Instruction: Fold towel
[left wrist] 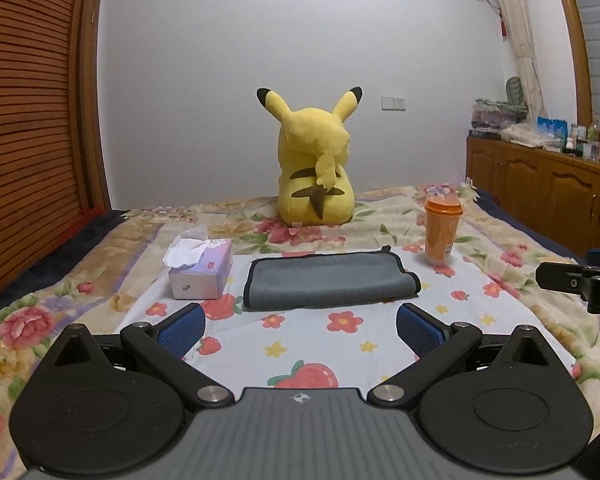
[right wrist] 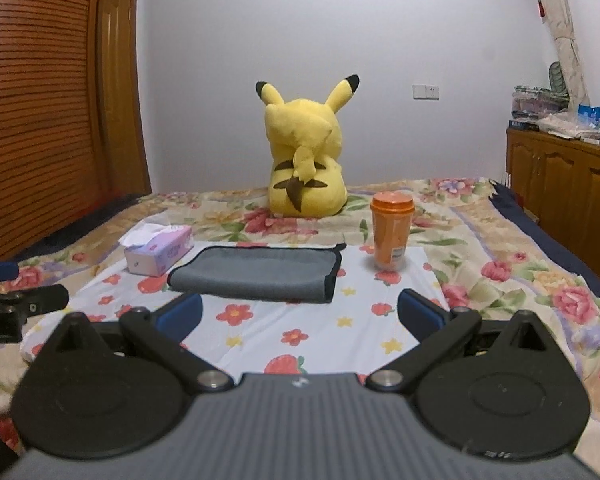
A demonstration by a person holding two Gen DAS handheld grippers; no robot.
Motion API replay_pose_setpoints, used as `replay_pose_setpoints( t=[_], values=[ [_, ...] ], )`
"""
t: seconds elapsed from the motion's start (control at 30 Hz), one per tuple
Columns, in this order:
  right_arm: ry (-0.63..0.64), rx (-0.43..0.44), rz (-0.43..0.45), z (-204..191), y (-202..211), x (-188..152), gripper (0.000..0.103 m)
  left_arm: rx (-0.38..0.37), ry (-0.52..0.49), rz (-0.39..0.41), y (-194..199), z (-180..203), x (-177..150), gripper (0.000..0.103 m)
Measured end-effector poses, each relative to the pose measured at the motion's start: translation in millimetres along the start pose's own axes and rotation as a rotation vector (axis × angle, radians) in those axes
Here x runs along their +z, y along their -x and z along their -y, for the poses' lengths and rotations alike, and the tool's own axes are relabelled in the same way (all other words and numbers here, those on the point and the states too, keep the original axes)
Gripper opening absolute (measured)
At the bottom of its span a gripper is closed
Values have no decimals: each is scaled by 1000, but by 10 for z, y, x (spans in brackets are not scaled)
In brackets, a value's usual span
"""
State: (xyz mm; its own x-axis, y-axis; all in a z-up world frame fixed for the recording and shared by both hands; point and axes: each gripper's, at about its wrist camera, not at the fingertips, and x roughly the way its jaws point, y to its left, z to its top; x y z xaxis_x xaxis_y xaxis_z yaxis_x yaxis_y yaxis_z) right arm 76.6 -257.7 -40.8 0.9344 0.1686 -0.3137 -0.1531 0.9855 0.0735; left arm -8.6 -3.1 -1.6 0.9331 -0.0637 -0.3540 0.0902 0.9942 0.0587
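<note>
1. Both views are evenly and softly lit indoors with a cool, slightly bluish cast; the light source itself cannot be seen.
2. Shadows are weak: a faint one sits just beneath the near edge of the folded towel [left wrist: 328, 280].
3. Fisheye bending is strong far from the towel, curving the wooden slatted panel [left wrist: 28, 120] and the frame edges, with dark corners.
4. Small glints show on metal pivots.
5. The right wrist view looks slightly softer throughout.
</note>
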Motion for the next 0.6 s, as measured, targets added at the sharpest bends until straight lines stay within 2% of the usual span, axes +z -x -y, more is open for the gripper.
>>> replay_pose_setpoints(
  t=[0.17, 0.6],
  values=[
    [1, -3, 23, 15, 31, 3, 103, 8, 6, 23, 19, -13, 11, 103],
    [0, -3, 28, 30, 37, 0, 103, 10, -6, 22, 17, 7, 5, 103]
  ],
)
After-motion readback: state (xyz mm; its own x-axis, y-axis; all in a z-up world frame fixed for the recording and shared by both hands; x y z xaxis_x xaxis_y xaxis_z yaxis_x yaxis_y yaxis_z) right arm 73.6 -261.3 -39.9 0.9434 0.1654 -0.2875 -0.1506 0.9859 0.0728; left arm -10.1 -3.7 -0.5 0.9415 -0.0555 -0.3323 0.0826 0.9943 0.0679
